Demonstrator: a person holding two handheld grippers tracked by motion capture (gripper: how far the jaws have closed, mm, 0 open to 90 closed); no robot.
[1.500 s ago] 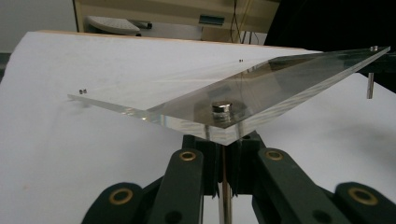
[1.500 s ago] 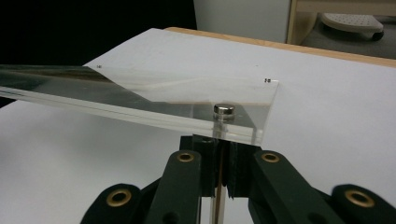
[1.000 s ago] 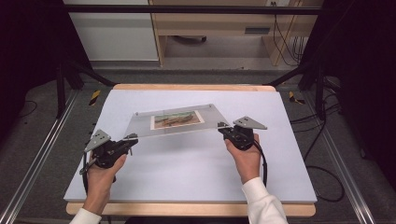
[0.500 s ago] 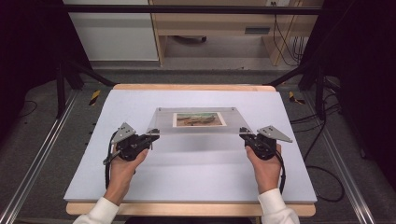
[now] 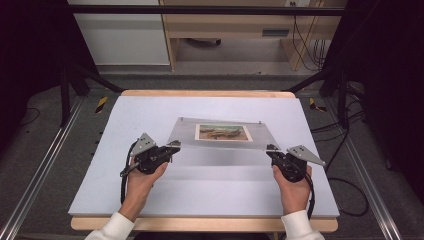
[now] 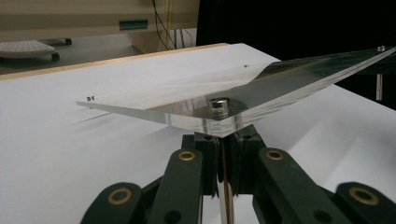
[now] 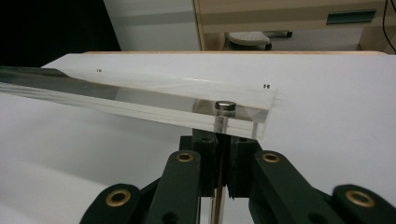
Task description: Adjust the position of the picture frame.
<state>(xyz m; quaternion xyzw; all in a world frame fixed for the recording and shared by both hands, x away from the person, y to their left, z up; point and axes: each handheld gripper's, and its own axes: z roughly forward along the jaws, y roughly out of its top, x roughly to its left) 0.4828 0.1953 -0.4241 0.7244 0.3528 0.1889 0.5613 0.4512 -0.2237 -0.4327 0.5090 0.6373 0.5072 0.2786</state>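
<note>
Left jaws: my left gripper had its jaws pressed together on a thin metal pin hanging under the near left corner of the clear acrylic panel; in the left gripper view the pin ran down the narrow slit between them.
Right jaws: my right gripper was clamped the same way on the pin under the near right corner; in the right gripper view the pin's round metal cap sat on top of the panel, directly above the jaws.
Panel to jaws: the panel lay just above both jaw tips and stretched away from them, held between my two hands.
Panel's attitude: close to level, and clear of the counter at the near edge, where its shadow fell below it.
Picture: a small landscape print showed near the panel's far edge.
Counter: white, with a wooden rim.
</note>
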